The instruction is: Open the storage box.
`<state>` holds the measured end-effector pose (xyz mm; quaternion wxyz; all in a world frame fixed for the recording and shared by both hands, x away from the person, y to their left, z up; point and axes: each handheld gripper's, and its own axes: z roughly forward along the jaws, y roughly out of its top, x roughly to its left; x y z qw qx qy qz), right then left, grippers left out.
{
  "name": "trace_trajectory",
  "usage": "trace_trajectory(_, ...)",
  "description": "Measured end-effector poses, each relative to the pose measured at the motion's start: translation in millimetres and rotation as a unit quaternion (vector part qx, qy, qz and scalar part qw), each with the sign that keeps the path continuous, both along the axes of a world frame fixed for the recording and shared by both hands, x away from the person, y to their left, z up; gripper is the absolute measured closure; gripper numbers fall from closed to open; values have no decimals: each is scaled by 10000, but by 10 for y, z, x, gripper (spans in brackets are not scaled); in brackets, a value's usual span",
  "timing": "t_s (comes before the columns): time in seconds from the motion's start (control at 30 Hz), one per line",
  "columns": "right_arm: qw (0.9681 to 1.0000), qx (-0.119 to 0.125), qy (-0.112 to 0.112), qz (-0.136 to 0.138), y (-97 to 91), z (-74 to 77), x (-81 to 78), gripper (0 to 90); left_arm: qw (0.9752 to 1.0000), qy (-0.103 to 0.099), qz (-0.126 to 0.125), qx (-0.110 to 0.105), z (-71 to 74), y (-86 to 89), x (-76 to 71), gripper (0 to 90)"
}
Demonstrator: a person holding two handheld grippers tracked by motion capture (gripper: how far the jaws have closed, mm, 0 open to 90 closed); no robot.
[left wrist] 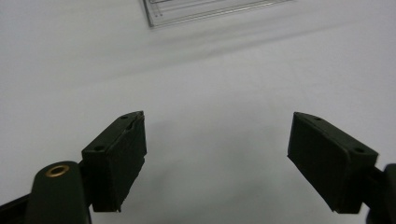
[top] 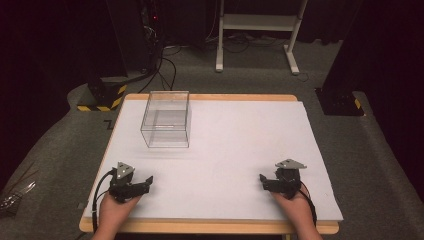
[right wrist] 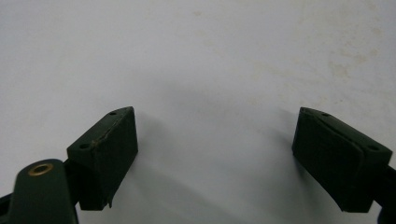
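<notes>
- The work looks to be at its very beginning: the clear box (top: 166,119) stands by itself on the far left part of the white worktop (top: 240,145), and nothing touches it.
- The left claw (top: 142,184) rests near the front edge of the worktop, on the left side, well apart from the box. Its jaws stand wide apart and there is nothing between them.
- The right claw (top: 266,182) rests near the front edge on the right side, even farther from the box. Its jaws are also spread wide and hold nothing.
- Judging from this, no step is done yet. The reach toward the box, the grasp and whatever handling follows are all left to do.
- In the left gripper view only the lower edge of the box (left wrist: 210,10) comes in at the top, so its upper part is cut off there.
- The box is transparent, so its walls are hard to make out in the high view. I cannot tell if it has a lid or is open on top, and it seems to have nothing inside, but I am not sure.
- In the right gripper view I see bare white surface with some faint stains between the jaws of the right claw (right wrist: 215,140).
- The person's hands (top: 116,212) come in from the bottom, and the forearms are cut off by the frame.
- The room behind the worktop is dark, and the things standing there are hard to name.
</notes>
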<state>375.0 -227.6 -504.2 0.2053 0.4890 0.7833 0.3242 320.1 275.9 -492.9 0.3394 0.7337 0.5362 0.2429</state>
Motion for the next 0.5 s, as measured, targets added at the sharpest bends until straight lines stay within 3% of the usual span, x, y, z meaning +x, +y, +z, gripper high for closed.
trace_trajectory(0.5,10000,1,1,-1,0,0,0,141,9993,-281,-255,4,128,-254,34,208)
